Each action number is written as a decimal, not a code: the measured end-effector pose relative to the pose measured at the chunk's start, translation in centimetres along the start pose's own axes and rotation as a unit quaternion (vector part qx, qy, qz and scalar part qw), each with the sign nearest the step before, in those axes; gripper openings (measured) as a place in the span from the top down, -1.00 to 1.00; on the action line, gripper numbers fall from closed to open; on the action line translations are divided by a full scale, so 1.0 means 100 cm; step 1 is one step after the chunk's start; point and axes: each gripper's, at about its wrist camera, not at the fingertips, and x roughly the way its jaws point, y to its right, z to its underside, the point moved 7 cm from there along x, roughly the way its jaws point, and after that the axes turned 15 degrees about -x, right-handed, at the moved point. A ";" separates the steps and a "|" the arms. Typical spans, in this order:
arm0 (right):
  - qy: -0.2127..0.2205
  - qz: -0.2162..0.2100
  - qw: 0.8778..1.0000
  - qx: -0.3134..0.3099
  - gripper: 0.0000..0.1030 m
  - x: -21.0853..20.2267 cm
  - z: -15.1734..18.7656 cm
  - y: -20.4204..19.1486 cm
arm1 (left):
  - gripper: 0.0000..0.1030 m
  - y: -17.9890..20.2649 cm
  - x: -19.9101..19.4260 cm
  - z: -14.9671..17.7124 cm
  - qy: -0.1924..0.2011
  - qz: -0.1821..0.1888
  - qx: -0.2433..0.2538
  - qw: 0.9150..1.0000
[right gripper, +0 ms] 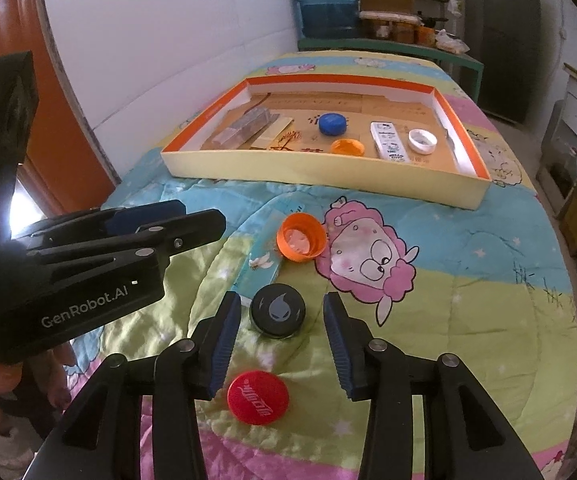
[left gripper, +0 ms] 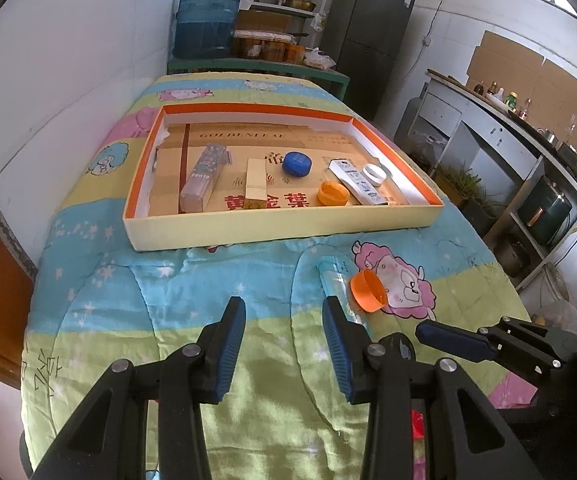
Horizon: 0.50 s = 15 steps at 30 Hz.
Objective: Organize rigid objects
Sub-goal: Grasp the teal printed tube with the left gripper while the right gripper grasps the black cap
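**Black cap next for the box**

While the box point(right gripper: 464, 194) on the quilt point(right gripper: 468, 300) already holds a blue cap point(right gripper: 331, 123), an orange cap point(right gripper: 347, 147), a white cap point(right gripper: 422, 141) and a remote point(right gripper: 387, 141), three caps lie loose nearer to me. My right claw point(right gripper: 284, 344) is spread and empty, angled steeply down, with the black cap point(right gripper: 277, 314) lying between its fingertips, untouched. The red cap point(right gripper: 258, 397) sits nearer in, the loose orange cap point(right gripper: 300, 237) beyond. I judge the step to be picking the black cap: lower, close squarely on its rim. My left claw point(left gripper: 284, 344) hangs spread, empty, over bare quilt, tilted down likewise.
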 end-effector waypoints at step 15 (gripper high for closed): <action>0.005 0.003 1.000 -0.001 0.40 -0.003 0.006 0.007 | 0.22 0.016 0.008 0.010 -0.021 0.011 0.019 1.000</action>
